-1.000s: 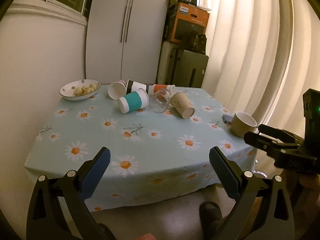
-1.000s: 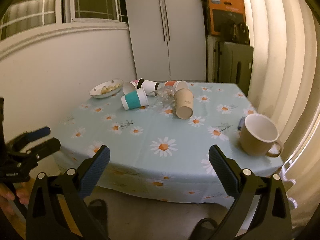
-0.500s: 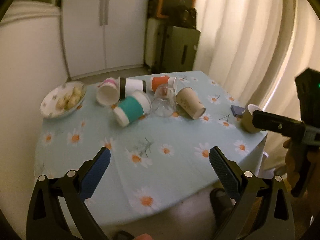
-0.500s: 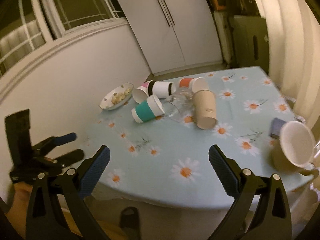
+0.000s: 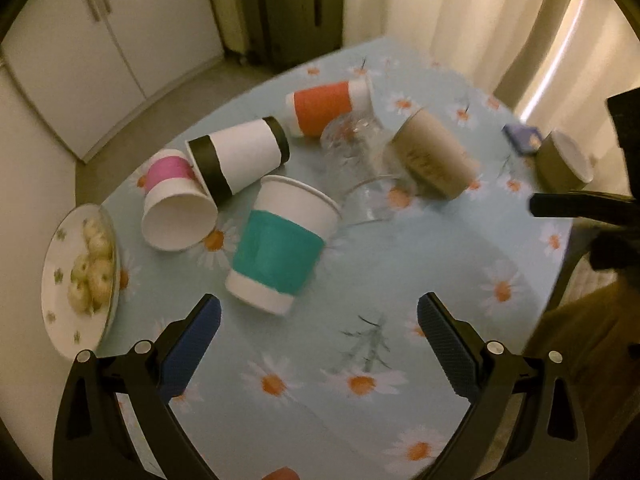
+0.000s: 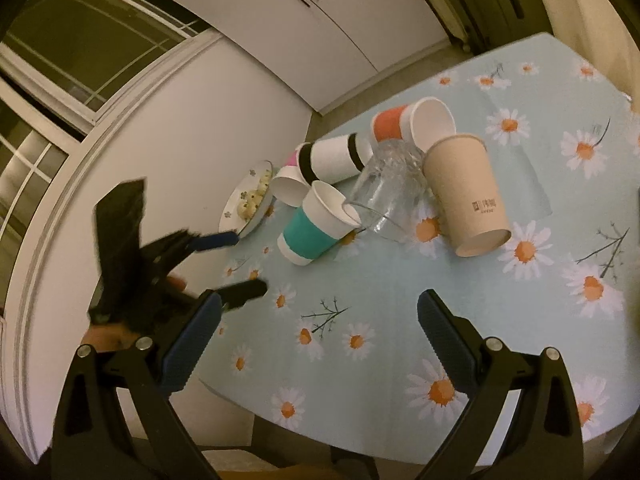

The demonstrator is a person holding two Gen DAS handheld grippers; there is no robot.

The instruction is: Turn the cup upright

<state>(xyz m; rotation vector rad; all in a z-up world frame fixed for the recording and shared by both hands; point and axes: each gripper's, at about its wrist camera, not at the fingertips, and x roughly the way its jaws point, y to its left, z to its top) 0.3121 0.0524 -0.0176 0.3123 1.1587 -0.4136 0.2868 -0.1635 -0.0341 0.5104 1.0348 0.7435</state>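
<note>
Left claw (image 5: 318,334) nearer teal cup (image 5: 280,242), unlabelled

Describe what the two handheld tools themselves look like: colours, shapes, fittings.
Both match. The left tool has a black, angular frame with triangular cut-outs, silver round screw heads at the joints, and two fingers faced with dark blue textured pads. The right tool is built the same way. Seen from the right wrist camera, the left tool's black body is held in a bare hand. No cables or sleeves show.
</note>
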